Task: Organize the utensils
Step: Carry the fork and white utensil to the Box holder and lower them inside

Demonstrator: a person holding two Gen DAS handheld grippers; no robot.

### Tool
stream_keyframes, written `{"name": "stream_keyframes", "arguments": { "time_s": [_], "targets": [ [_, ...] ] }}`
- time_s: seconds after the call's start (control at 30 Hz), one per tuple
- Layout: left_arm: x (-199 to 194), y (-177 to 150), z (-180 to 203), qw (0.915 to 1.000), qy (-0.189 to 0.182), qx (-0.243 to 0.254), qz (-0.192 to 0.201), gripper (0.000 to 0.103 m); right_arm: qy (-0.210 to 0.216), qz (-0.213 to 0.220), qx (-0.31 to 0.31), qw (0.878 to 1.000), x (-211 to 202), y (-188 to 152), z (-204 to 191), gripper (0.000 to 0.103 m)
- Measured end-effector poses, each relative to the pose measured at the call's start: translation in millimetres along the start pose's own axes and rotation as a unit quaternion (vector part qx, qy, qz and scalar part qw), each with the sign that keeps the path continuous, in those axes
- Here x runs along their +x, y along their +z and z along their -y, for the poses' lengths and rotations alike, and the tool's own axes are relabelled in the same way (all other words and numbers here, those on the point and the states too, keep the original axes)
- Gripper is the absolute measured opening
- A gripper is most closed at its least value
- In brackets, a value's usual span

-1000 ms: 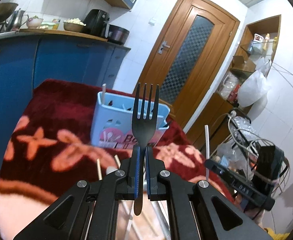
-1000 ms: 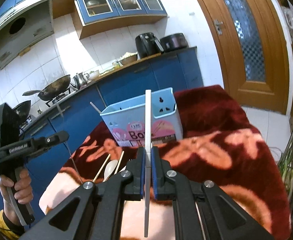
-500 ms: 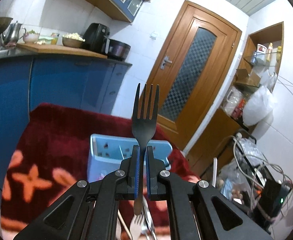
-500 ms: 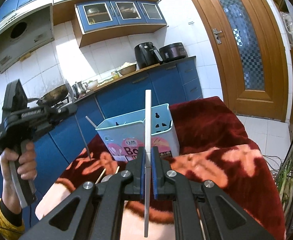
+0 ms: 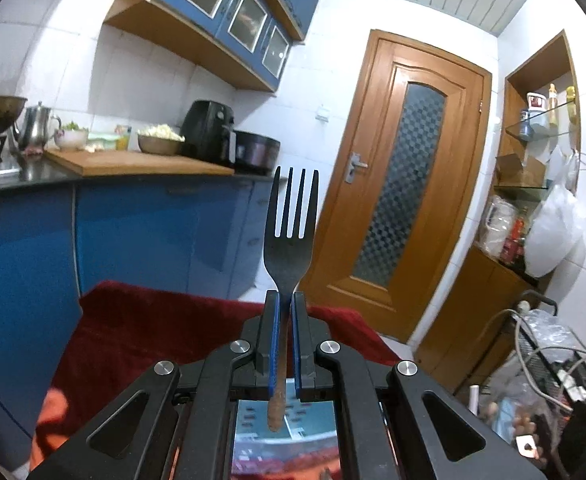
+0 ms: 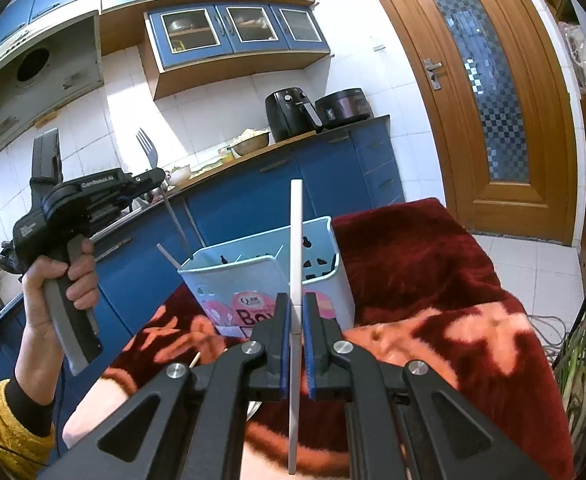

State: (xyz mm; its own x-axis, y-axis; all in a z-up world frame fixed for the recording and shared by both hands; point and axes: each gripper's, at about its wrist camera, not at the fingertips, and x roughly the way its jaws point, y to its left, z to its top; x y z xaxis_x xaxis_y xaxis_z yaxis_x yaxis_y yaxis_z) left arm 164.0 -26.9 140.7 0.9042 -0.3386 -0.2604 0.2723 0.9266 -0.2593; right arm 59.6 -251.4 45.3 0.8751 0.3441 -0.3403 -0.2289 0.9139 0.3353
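Right gripper [image 6: 297,320]: jaws clamped on a white straw [image 6: 295,280], held upright, just in front of the light-blue utensil box [image 6: 321,276]. The box stands on a red flowered cloth [image 6: 433,280]; one straw leans inside it. Left gripper [image 5: 286,336]: jaws closed on the handle of a black fork [image 5: 291,240], tines up, handle tip above the box's left side. Behind the box, blue cabinets [image 6: 253,204].

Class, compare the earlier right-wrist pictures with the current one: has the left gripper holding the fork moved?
Yes. The left gripper with the dark metal fork has risen and moved toward the pale blue plastic utensil box, its fork now against the white wall tiles.
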Motion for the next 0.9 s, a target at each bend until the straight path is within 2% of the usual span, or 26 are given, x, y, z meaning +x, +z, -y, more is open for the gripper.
{"name": "stream_keyframes", "arguments": {
  "time_s": [0.1,0.27,0.43,0.73,0.9],
  "targets": [
    [9,-3,0,0.9999,0.011,0.012,0.005,0.005,-0.004,0.003,-0.003,1.0,5,5,1,0.008],
    [22,-20,-6,0.9996,0.02,0.016,-0.01,0.005,-0.004,0.017,-0.003,1.0,19,21,1,0.008],
    [35,-32,-14,0.9992,0.022,0.011,-0.031,0.005,-0.004,0.038,-0.008,0.999,40,38,0,0.008],
    [42,-42,-16,0.999,0.024,0.019,-0.033,0.005,-0.012,0.086,-0.031,0.996,83,74,-5,0.008],
    [45,-46,-18,0.9989,0.022,0.016,-0.038,0.005,-0.023,0.101,-0.055,0.993,106,78,-8,0.008]
  ]
}}
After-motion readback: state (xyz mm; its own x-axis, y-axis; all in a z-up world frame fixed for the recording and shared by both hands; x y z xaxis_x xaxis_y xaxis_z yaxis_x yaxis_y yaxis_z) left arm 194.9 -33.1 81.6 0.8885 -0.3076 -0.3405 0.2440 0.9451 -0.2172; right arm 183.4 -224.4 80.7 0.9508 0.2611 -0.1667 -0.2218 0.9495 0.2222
